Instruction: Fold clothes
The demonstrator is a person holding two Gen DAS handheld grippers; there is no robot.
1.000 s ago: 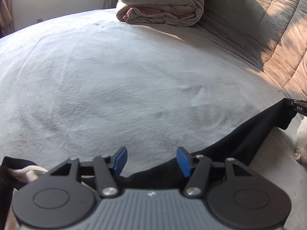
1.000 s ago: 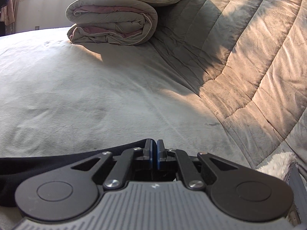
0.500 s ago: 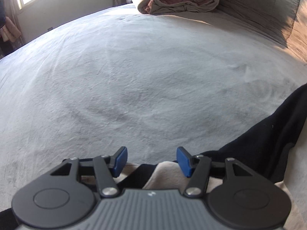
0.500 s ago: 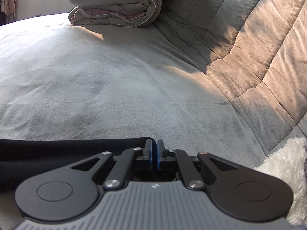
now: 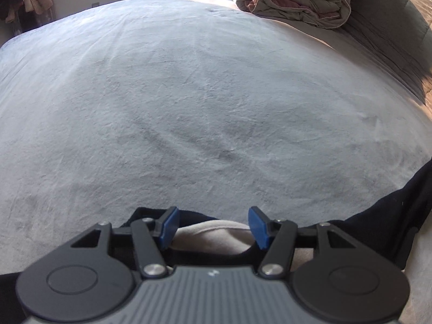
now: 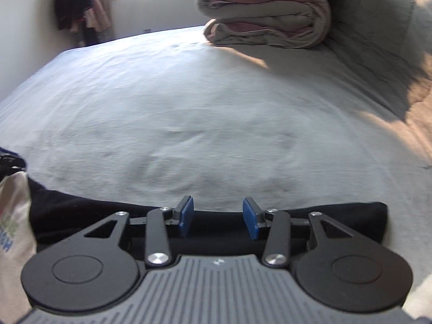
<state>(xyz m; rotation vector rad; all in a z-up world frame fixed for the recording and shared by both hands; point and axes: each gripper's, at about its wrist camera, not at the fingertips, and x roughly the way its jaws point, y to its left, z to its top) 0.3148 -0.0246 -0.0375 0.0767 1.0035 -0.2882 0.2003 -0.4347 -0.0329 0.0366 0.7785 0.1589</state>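
Both grippers: spread wide, pinching nothing.
Left gripper [image 5: 213,225]: blue pads [image 5: 168,226] apart, hovering low over the near edge of the black garment [image 5: 378,229].
Between the left fingers: a cream patch [image 5: 210,236] of cloth, with black fabric just in front of it and below it; whether lining or a second piece, cannot tell.
Garment, left view: running off to the right as a dark band along the near side of the bed [image 5: 189,94], rising toward the right border.
Right gripper [image 6: 218,217]: pads [image 6: 186,216] apart, set just over the black garment [image 6: 337,216].
Garment, right view: far edge lying just beyond the fingertips, flat on the bed [image 6: 189,102]; squared end to the right of the gripper; spreading left under the gripper body.
Left border, right view: pale cloth with coloured print [image 6: 13,216], touching the black fabric; lettering too blurred to read.
Far end of bed: folded grey-and-pink comforter [image 6: 270,19], well apart from the garment.
Right side: quilted cover [image 6: 391,40], partly sunlit.
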